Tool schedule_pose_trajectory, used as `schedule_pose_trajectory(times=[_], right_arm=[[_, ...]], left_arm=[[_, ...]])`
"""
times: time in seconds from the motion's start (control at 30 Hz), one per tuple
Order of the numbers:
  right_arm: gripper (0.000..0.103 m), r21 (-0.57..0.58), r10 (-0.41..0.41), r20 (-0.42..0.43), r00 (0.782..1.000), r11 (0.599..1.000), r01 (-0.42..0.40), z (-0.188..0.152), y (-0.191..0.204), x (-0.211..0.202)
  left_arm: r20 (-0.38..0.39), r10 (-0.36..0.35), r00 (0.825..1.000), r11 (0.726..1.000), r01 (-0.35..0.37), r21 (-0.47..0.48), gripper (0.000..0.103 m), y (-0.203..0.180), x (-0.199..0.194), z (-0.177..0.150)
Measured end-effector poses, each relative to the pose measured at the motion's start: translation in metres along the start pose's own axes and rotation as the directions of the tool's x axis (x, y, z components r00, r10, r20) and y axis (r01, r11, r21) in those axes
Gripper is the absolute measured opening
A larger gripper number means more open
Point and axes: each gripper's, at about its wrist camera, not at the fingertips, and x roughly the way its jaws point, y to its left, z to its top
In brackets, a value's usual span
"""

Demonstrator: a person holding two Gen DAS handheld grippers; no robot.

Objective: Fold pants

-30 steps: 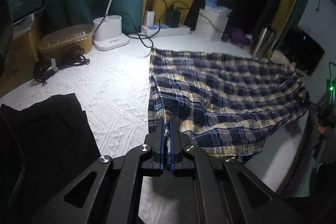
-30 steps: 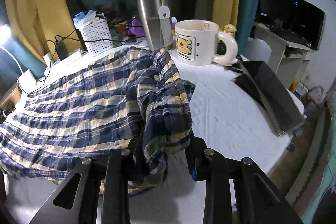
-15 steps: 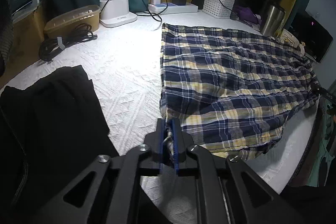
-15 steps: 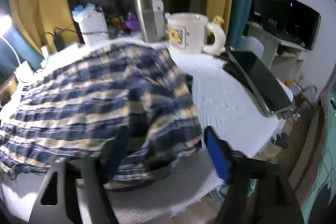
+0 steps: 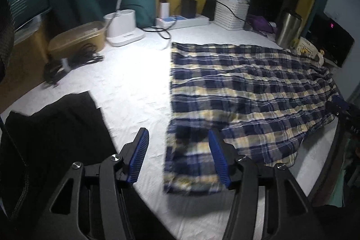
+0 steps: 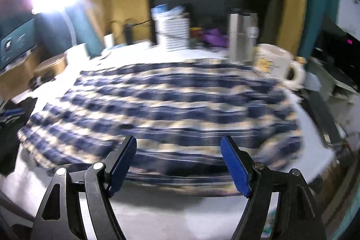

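Your left claw [image 5: 178, 158] was spread wide, holding nothing; same for your right claw [image 6: 178, 164]. The plaid pants [image 5: 243, 91] lay flat on the white counter [image 5: 126, 82], long axis running left to right between your two claws. The near left corner sat just ahead of the left claw, so that hand looked closer for the next fold. Right view too blurred to place its end exactly.

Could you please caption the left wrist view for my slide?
Open left gripper above the plaid pants spread on the white table.
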Motion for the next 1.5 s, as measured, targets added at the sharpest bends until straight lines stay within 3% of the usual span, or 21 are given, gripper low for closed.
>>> schedule_pose_trajectory(times=[0.17, 0.23, 0.3, 0.4, 0.6, 0.87, 0.93, 0.97, 1.0, 1.3, 1.5], right_arm=[[0.078, -0.06, 0.067, -0.034, 0.997, 0.996, -0.069, 0.004, 0.028, 0.02], [0.078, -0.069, 0.073, -0.044, 0.996, 0.995, -0.076, 0.005, 0.032, 0.026], [0.078, -0.066, 0.077, -0.057, 0.995, 0.995, -0.081, 0.005, 0.032, 0.031], [0.078, -0.064, 0.083, -0.082, 0.993, 0.994, -0.089, 0.002, 0.031, 0.039], [0.078, -0.052, 0.074, -0.139, 0.987, 0.995, -0.082, -0.008, 0.027, 0.057], [0.078, -0.033, 0.068, -0.112, 0.991, 0.997, -0.072, 0.001, 0.014, 0.053], [0.078, -0.025, 0.062, -0.101, 0.993, 0.998, -0.065, 0.007, 0.01, 0.052], [0.078, -0.02, 0.06, -0.094, 0.994, 0.998, -0.062, 0.01, 0.007, 0.052], [0.078, -0.017, 0.058, -0.092, 0.994, 0.998, -0.06, 0.012, 0.006, 0.053], [0.079, 0.025, 0.027, -0.086, 0.996, 0.999, -0.025, 0.027, -0.02, 0.066], [0.079, 0.067, 0.047, -0.091, 0.995, 0.997, -0.041, 0.033, -0.04, 0.073]], left_arm=[[-0.024, -0.03, 0.999, 1.0, 0.03, -0.001, 0.055, -0.006, 0.022, 0.007], [-0.031, -0.029, 0.999, 0.999, 0.029, 0.013, 0.045, -0.008, 0.028, 0.007], [-0.053, -0.01, 0.999, 1.0, 0.01, 0.013, 0.022, -0.006, 0.035, 0.005], [-0.075, 0.019, 0.997, 1.0, -0.02, -0.005, 0.005, 0.003, 0.04, -0.001], [-0.089, 0.077, 0.993, 0.996, -0.08, -0.027, 0.0, 0.02, 0.036, -0.014], [-0.062, 0.083, 0.995, 0.993, -0.088, -0.084, 0.003, 0.033, 0.022, 0.006], [-0.041, 0.081, 0.996, 0.993, -0.084, -0.087, 0.023, 0.031, 0.023, 0.017], [-0.032, 0.072, 0.997, 0.993, -0.074, -0.091, 0.047, 0.029, 0.025, 0.023], [-0.023, 0.061, 0.998, 0.993, -0.063, -0.096, 0.055, 0.027, 0.026, 0.028], [-0.054, -0.027, 0.998, 0.999, 0.025, -0.048, 0.055, 0.001, 0.066, 0.069], [-0.046, -0.014, 0.999, 0.999, 0.016, 0.033, 0.055, -0.006, 0.081, 0.081]])
